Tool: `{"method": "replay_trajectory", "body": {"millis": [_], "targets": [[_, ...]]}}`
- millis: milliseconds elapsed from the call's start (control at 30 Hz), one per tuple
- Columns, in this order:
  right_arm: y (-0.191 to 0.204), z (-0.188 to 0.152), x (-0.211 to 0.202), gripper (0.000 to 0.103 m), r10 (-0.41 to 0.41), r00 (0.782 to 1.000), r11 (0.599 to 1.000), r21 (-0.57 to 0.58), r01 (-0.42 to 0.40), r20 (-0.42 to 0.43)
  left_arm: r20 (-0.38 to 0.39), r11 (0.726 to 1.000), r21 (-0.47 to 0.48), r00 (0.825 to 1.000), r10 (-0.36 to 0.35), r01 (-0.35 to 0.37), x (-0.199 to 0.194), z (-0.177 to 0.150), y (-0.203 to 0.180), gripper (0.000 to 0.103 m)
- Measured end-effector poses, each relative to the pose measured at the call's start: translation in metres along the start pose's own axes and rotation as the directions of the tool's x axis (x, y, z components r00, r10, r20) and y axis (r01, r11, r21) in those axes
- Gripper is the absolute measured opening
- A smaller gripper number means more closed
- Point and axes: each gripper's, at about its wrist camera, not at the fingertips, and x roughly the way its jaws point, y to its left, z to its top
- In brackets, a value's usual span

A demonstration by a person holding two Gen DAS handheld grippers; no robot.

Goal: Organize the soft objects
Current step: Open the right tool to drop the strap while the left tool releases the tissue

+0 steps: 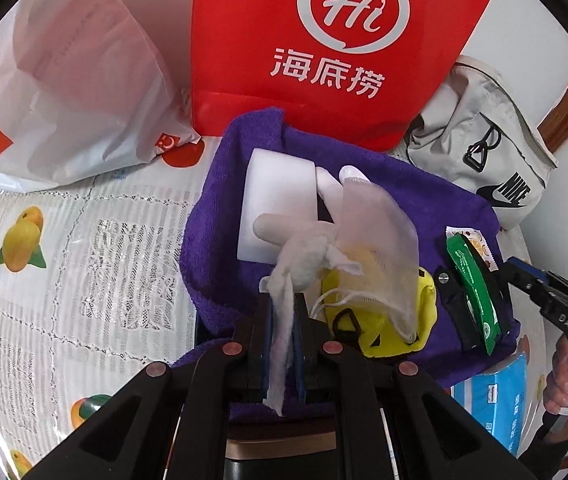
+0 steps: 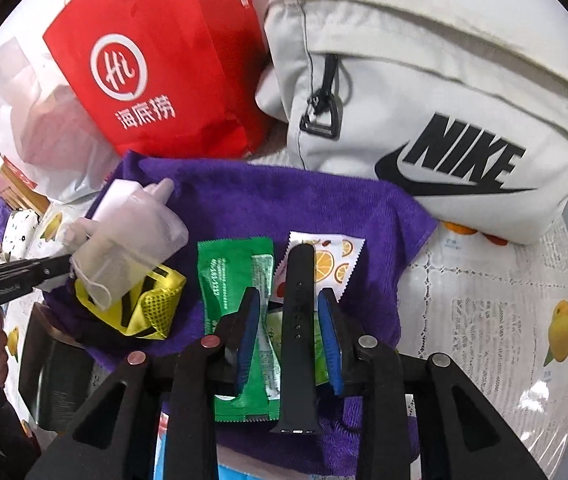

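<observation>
A lace, fruit-printed cloth is covering the table (image 1: 84, 248). The left hand-held gripper (image 1: 282, 344) is clamping a white mesh pouch (image 1: 367, 236) over the purple towel (image 2: 284, 208); the right hand-held gripper (image 2: 289, 344) is standing narrowly open around a black watch strap (image 2: 297, 320).

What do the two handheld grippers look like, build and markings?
Both are black plastic frames with angular cut-outs and round metal pivot caps, coppery on the left gripper, mixed coppery and silver on the right gripper. Finger pads are blue. Seen from the opposite cameras, white lettering runs along each black body. The hand on the right handle wears a pale ring. No cables show.
</observation>
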Motion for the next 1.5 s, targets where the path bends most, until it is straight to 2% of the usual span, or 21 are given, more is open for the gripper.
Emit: {"method": "replay_trajectory", "body": {"millis": [167,267,333,400,567,667,767,867,967,1033,1100,1133,1400,1500], "targets": [[0.005,0.001,-0.015,0.036,-0.003,1.000,1.000,-0.013,0.003,0.024,-0.013,1.000,0.000,1.000,0.000,0.000,0.002,0.001,-0.002,0.014],[0.010,-0.001,-0.023,0.040,-0.014,0.999,0.999,-0.030,0.015,0.032,-0.037,1.000,0.001,0.999,0.017,-0.017,0.004,0.002,-0.001,0.034],[0.013,-0.004,-0.028,0.040,-0.019,0.999,0.999,-0.037,0.020,0.032,-0.034,0.999,0.014,0.998,0.044,-0.043,0.002,0.001,-0.003,0.054],[0.014,-0.008,-0.033,0.041,-0.023,0.999,0.999,-0.036,0.024,0.034,-0.022,0.999,0.012,0.999,0.046,-0.045,-0.003,0.000,-0.003,0.061],[0.023,-0.020,-0.041,0.042,-0.013,0.999,1.000,-0.017,0.014,0.029,-0.006,0.998,0.010,0.998,0.065,-0.065,-0.021,-0.006,-0.004,0.065],[0.031,-0.030,-0.052,0.049,-0.026,0.999,0.999,-0.021,0.026,0.032,0.014,0.996,0.020,0.997,0.082,-0.082,-0.035,-0.013,-0.007,0.069],[0.038,-0.040,-0.065,0.050,-0.036,0.999,0.999,-0.015,0.036,0.037,0.030,0.997,0.014,0.997,0.078,-0.078,-0.052,-0.024,-0.010,0.074],[0.043,-0.052,-0.082,0.050,-0.033,0.998,0.999,0.011,0.033,0.047,0.047,0.996,0.024,0.995,0.085,-0.086,-0.070,-0.038,-0.016,0.086],[0.049,-0.066,-0.097,0.051,-0.034,0.998,0.999,0.037,0.032,0.044,0.060,0.994,0.043,0.994,0.093,-0.096,-0.086,-0.054,-0.025,0.087],[0.054,-0.078,-0.106,0.057,-0.046,0.998,0.998,0.051,0.044,0.033,0.073,0.994,0.051,0.993,0.089,-0.093,-0.100,-0.067,-0.030,0.088],[0.061,-0.091,-0.117,0.076,-0.061,0.997,0.997,0.054,0.059,0.036,0.089,0.994,0.058,0.993,0.084,-0.089,-0.114,-0.080,-0.034,0.092],[0.065,-0.098,-0.123,0.079,-0.069,0.996,0.996,0.054,0.067,0.049,0.098,0.994,0.060,0.991,0.086,-0.092,-0.120,-0.086,-0.037,0.095],[0.092,-0.150,-0.169,0.088,-0.132,0.984,0.991,0.044,0.128,0.117,0.186,0.986,0.081,0.974,0.127,-0.145,-0.175,-0.147,-0.060,0.095],[0.101,-0.172,-0.188,0.088,-0.121,0.983,0.992,0.052,0.115,0.136,0.207,0.986,0.071,0.969,0.132,-0.149,-0.193,-0.172,-0.067,0.095]]}}
